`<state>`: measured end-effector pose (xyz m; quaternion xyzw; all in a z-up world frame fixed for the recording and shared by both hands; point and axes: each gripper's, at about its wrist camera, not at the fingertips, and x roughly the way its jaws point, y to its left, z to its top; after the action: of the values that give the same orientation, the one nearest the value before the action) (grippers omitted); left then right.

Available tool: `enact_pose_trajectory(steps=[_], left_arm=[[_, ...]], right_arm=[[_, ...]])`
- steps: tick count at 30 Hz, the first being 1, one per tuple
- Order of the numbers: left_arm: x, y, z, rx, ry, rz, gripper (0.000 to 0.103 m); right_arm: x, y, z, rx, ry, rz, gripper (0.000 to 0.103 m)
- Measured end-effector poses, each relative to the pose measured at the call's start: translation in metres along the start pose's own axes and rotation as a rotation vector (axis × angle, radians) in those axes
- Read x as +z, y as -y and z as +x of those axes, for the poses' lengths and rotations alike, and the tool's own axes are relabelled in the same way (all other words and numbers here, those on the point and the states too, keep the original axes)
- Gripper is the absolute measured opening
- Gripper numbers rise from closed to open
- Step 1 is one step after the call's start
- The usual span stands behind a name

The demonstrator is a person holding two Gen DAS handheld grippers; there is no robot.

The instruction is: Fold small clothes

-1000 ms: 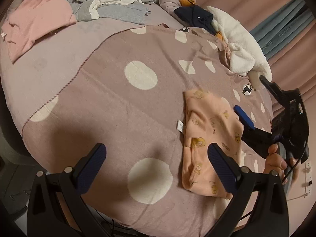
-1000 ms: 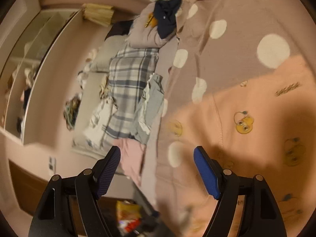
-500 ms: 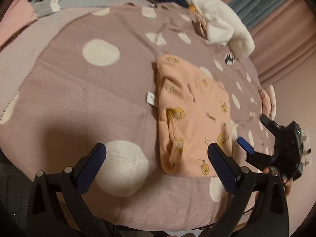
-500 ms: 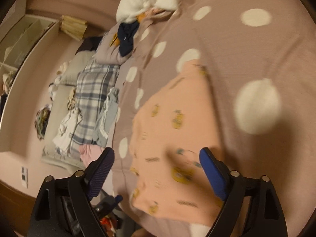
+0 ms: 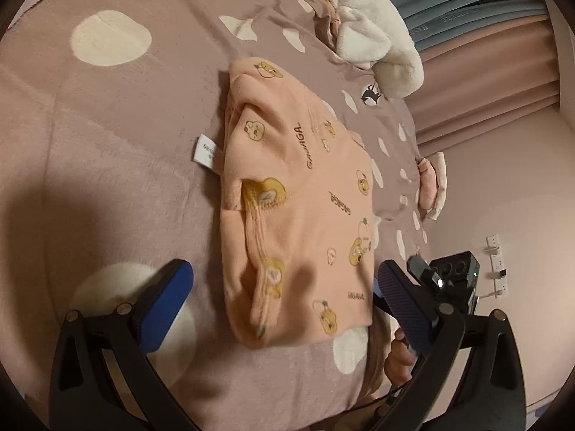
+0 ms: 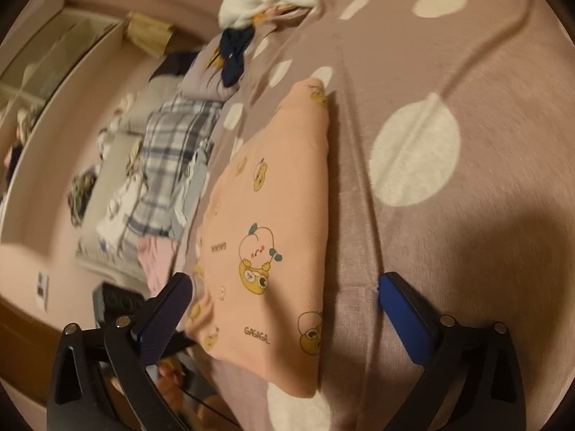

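A folded peach garment (image 5: 298, 186) with yellow cartoon prints lies flat on a mauve blanket with white dots (image 5: 125, 143); a white label sticks out at its left edge. My left gripper (image 5: 284, 273) is open, its blue pads hovering either side of the garment's near edge without touching. The right gripper (image 5: 449, 276), held by a hand, sits off the garment's near right corner. In the right wrist view the garment (image 6: 280, 179) runs away from my right gripper (image 6: 284, 282), whose jaws are opening. The garment's near end lies between them, and the pads are clear of it.
A white fluffy item (image 5: 373, 32) and a navy garment (image 6: 231, 54) lie at the bed's far end. Plaid cloth (image 6: 172, 151), grey clothes and a pink garment (image 6: 156, 255) lie along the far side. Pink curtains (image 5: 485, 72) and a wall socket (image 5: 497, 262) are to the right.
Both grippers have dropped and tilted down toward the peach garment, which now fills more of each view. The right jaws have spread wider, and the right gripper has slid to the garment's near corner.
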<state>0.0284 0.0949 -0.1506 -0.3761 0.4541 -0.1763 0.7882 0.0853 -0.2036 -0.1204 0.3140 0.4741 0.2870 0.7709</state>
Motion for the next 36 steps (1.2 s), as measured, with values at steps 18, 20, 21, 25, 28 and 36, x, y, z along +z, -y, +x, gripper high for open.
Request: enact_pose_trajectory(steps=[18, 20, 21, 25, 28, 36], left_arm=[[0.038, 0.003, 0.037, -0.256, -0.145, -0.006, 0.103], [0.038, 0.006, 0.039, -0.258, -0.175, 0.017, 0.103], [0.038, 0.006, 0.038, -0.260, -0.180, 0.025, 0.103], [0.035, 0.008, 0.038, -0.245, -0.150, 0.029, 0.103], [0.031, 0.010, 0.037, -0.232, -0.132, 0.050, 0.103], [0.016, 0.024, 0.044, -0.165, -0.126, 0.192, 0.102]], right_arm=[[-0.004, 0.003, -0.007, 0.130, 0.047, -0.138, 0.103], [-0.002, 0.006, -0.009, 0.209, 0.046, -0.120, 0.103], [0.000, 0.008, -0.009, 0.254, 0.040, -0.101, 0.103], [0.004, 0.011, -0.004, 0.297, 0.014, -0.052, 0.103], [0.003, 0.001, 0.004, 0.221, -0.015, -0.085, 0.103], [0.005, -0.012, 0.022, 0.084, -0.067, -0.176, 0.103]])
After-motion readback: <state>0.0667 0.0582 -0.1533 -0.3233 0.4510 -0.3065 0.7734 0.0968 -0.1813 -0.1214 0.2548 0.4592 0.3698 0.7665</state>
